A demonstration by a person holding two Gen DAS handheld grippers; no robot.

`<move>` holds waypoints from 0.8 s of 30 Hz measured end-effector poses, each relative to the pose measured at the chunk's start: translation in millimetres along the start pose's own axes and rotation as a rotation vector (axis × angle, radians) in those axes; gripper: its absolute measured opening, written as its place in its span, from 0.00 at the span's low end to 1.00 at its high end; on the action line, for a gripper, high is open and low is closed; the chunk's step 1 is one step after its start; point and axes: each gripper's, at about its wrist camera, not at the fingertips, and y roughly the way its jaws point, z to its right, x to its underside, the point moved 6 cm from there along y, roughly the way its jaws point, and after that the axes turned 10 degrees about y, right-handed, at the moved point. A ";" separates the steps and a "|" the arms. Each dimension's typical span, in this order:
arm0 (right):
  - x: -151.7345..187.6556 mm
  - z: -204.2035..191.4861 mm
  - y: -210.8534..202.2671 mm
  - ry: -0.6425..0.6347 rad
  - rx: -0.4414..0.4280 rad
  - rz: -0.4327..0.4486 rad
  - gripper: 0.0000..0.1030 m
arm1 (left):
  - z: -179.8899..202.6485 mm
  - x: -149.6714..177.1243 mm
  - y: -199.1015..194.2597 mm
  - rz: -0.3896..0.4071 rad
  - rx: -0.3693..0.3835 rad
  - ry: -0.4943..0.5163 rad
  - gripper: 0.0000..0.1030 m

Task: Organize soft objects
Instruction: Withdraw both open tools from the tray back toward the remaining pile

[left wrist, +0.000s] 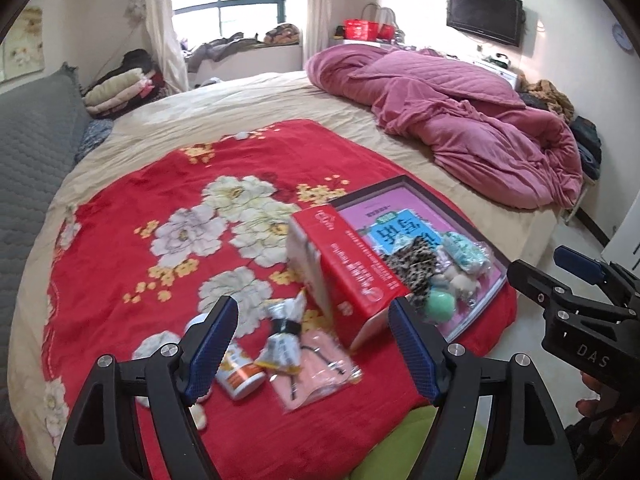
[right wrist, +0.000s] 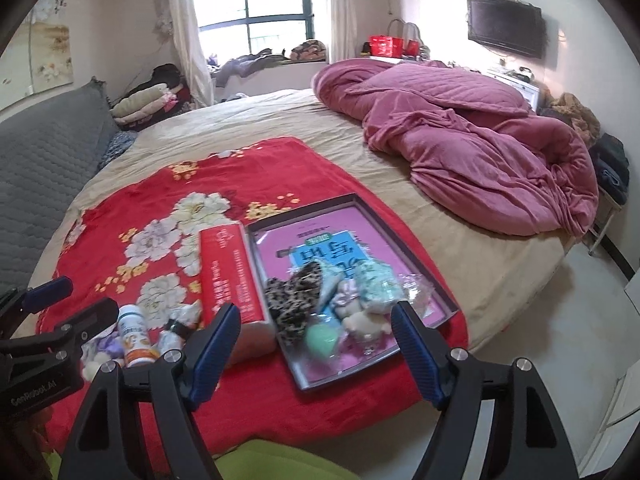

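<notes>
A shallow grey tray (right wrist: 448, 300) with a pink printed bottom lies on the red floral blanket (left wrist: 160, 208). In it are a leopard-print cloth (right wrist: 296, 300), a mint ball (right wrist: 322, 340), a small beige plush (right wrist: 364, 322) and a pale green bagged item (right wrist: 378, 288). Left of it stands a red box (left wrist: 356, 268). A pink bagged cloth (left wrist: 316, 364), a crumpled silver packet (left wrist: 282, 340) and a white bottle (left wrist: 240, 376) lie before my open, empty left gripper (left wrist: 312, 350). My right gripper (right wrist: 316, 350) is open and empty above the tray's near end.
A heaped pink duvet (left wrist: 480, 132) covers the bed's far right. A grey padded headboard (left wrist: 32, 152) is at the left. Folded clothes (left wrist: 116, 88) lie by the window. The bed edge and floor (right wrist: 540, 340) are at the right.
</notes>
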 end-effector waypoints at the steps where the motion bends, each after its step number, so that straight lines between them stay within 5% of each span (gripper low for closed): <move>1: 3.1 -5.3 -0.4 -0.012 -0.003 -0.003 0.75 | -4.4 3.8 -2.6 -0.001 -0.006 -0.004 0.77; 24: 46.0 -119.0 -14.4 -0.197 -0.159 -0.042 0.75 | -115.7 89.8 -31.3 -0.067 -0.110 -0.192 0.77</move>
